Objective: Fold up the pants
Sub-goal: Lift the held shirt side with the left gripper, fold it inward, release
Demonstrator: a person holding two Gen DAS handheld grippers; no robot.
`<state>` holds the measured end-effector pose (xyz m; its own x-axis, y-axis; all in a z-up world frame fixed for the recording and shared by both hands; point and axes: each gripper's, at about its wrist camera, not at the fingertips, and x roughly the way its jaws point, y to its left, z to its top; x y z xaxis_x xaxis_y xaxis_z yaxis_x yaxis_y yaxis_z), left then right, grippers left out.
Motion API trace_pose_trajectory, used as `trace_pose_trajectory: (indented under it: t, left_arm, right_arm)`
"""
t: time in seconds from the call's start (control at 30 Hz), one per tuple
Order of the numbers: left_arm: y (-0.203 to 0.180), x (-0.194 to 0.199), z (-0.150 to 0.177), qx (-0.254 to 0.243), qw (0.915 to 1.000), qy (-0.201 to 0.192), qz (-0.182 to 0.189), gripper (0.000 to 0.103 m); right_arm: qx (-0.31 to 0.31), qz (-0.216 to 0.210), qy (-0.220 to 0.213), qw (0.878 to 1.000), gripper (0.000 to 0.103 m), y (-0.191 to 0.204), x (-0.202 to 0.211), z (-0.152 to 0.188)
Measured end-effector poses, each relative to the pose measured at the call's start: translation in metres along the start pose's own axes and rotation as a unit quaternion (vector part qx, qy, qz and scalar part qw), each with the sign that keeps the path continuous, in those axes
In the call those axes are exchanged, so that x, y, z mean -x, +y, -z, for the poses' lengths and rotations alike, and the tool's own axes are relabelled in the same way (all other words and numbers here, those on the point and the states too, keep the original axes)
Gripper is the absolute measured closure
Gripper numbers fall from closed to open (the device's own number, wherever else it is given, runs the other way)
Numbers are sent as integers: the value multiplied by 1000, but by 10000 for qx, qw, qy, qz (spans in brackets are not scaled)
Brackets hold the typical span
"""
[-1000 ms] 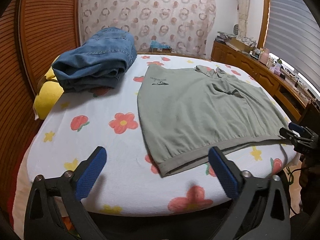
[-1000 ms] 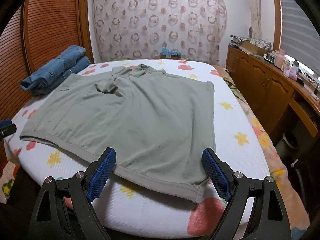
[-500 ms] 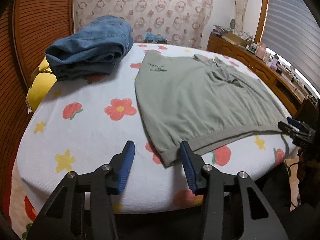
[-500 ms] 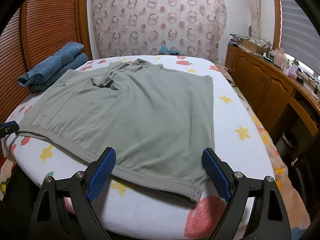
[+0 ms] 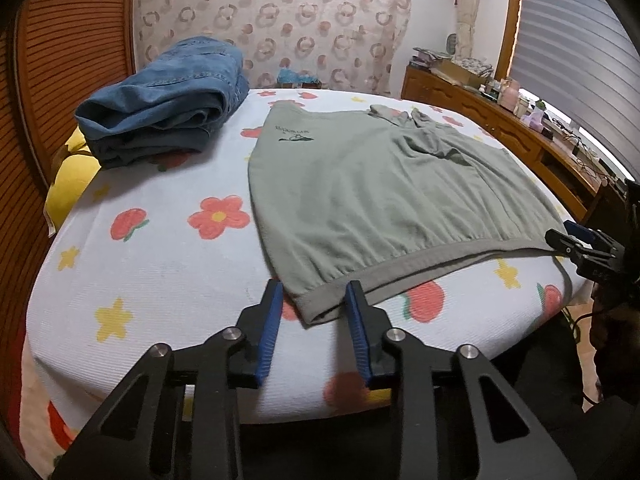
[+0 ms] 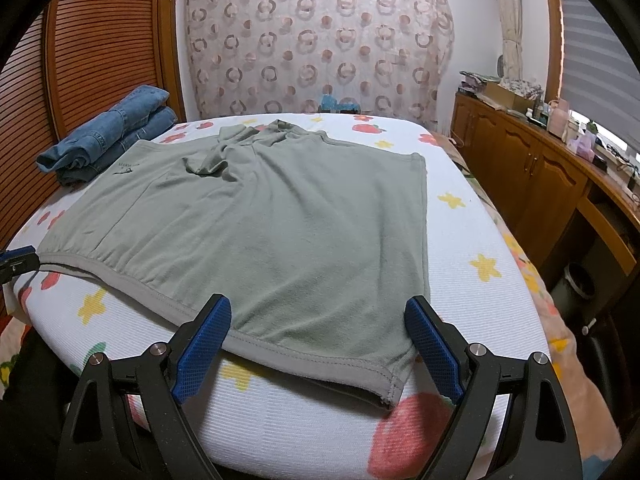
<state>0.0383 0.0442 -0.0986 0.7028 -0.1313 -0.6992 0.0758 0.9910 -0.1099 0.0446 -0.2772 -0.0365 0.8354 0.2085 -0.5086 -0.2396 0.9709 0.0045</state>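
Grey-green pants (image 5: 372, 200) lie spread flat on the flowered bed (image 5: 152, 272), waistband toward me. My left gripper (image 5: 313, 296) is half open, its blue fingers on either side of the left waistband corner (image 5: 316, 304), not clamped. My right gripper (image 6: 318, 316) is wide open, its fingers straddling the right end of the waistband (image 6: 320, 356); the pants also show in the right wrist view (image 6: 280, 232). The right gripper shows at the right edge of the left wrist view (image 5: 580, 244).
Folded blue jeans (image 5: 164, 100) lie at the bed's far left, on a yellow cushion (image 5: 68, 184). A wooden dresser (image 6: 532, 168) with clutter runs along the right side. A slatted wooden wall (image 6: 92, 60) stands on the left, a curtain (image 6: 320, 44) behind.
My left gripper has moved forward to the waistband's left corner and its fingers have narrowed from wide open. My right gripper has crept slightly forward over the waistband, still wide open.
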Motion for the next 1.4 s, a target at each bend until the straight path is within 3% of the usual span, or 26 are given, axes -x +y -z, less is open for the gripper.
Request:
trace_pose_trajectory:
  t: [0.17,0.33,0.9,0.97,1.4]
  left_arm:
    - [-2,0,3,-67,9999,-118,26,77]
    - [-2,3,0,-47,9997,-194,110,96]
    - [-48,14,-49,-510,9943,-494,794,97]
    - [-56,11,-59,-506,9926,-466,999,97]
    - [-134,8,-103,-1236,9792,-622,1484,97]
  right_arm:
    - [8,5,-12,10000,13,0,0,0]
    - [10,2,-25,10000,13,0,0,1]
    - [52,-120,74,9999,13,-6,-3,-5]
    - [10,-168,94,9998,13,-8,-3,-6]
    - [-197,-150,-64,9997,13,-26,6,-7]
